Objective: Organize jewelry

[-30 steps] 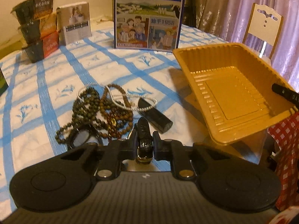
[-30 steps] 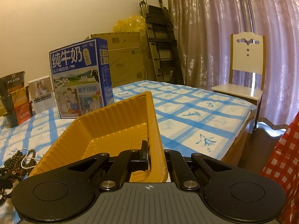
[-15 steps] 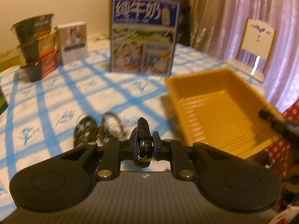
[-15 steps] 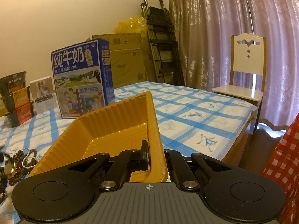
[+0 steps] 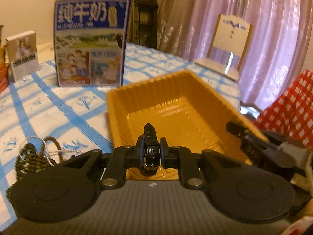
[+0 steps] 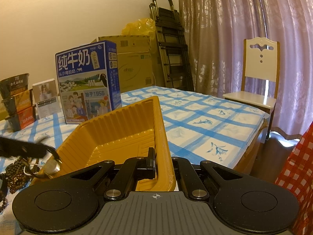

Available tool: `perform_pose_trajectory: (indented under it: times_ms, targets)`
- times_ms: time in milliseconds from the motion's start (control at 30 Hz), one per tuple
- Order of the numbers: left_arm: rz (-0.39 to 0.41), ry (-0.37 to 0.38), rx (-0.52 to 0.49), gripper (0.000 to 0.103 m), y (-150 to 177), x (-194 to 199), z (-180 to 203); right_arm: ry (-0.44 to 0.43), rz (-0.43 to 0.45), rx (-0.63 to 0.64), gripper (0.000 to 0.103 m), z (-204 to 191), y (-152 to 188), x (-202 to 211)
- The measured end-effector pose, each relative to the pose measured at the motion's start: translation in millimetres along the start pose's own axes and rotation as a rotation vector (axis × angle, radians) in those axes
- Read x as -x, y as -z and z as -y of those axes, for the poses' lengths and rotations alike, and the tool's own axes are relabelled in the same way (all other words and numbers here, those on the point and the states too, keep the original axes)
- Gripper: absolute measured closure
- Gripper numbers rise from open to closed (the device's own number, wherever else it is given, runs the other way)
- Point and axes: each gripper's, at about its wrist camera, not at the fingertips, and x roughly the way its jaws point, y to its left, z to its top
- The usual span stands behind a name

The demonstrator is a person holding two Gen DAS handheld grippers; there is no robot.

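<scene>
Currently: watch over tray, tray pinned at right wall

Left to right across my left camera. Far left on the blue-checked tablecloth [image 5: 64,105] lies the heap of dark bead strands [image 5: 29,158] with a thin silver chain [image 5: 46,152] looped through it; the heap sits apart from the tray, off its left wall. Behind it, at the back of the table, a small white photo box [image 5: 22,55] stands upright, and just right of it a tall blue milk carton [image 5: 90,43], also upright.

Centre: my left gripper [image 5: 150,152] is pinched tight on a black watch [image 5: 150,146], band standing on edge between the pads, a silver buckle glinting at its lower end. The watch is held above the near end of the orange tray [image 5: 115,113], inside its outline. Tray interior shows only bare ribbed plastic.

Right: my right gripper [image 6: 156,163] is clamped on the tray's right wall near the front corner, one finger [image 6: 150,161] inside the tray, the other hidden outside the wall. Its black tip [image 5: 237,130] shows on the rim in the left view. From the right camera, the watch's silver buckle end [image 6: 51,165] hangs just at the tray's left rim; motion blur there, so contact cannot be judged.

Further right: white chair [image 5: 230,45] against the pink curtain [image 5: 277,29]
</scene>
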Motion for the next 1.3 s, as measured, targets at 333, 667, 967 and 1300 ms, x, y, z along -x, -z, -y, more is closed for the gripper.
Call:
perform_pose_trajectory:
  times_ms: [333,667,967,1300]
  targets:
    - [0.002,0.012,0.047,0.083,4,-6,-9,0.000,0.000,0.002,0.100,0,0,0]
    - [0.056,-0.108,0.061,0.074,17,40,-40,0.006,-0.004,-0.007,0.100,1,0,-2]
    - [-0.056,-0.211,0.057,0.074,62,56,-65,0.007,-0.007,-0.008,0.100,2,0,-3]
    - [-0.092,-0.141,-0.062,0.074,75,32,-38,0.017,-0.007,-0.005,0.100,7,0,-1]
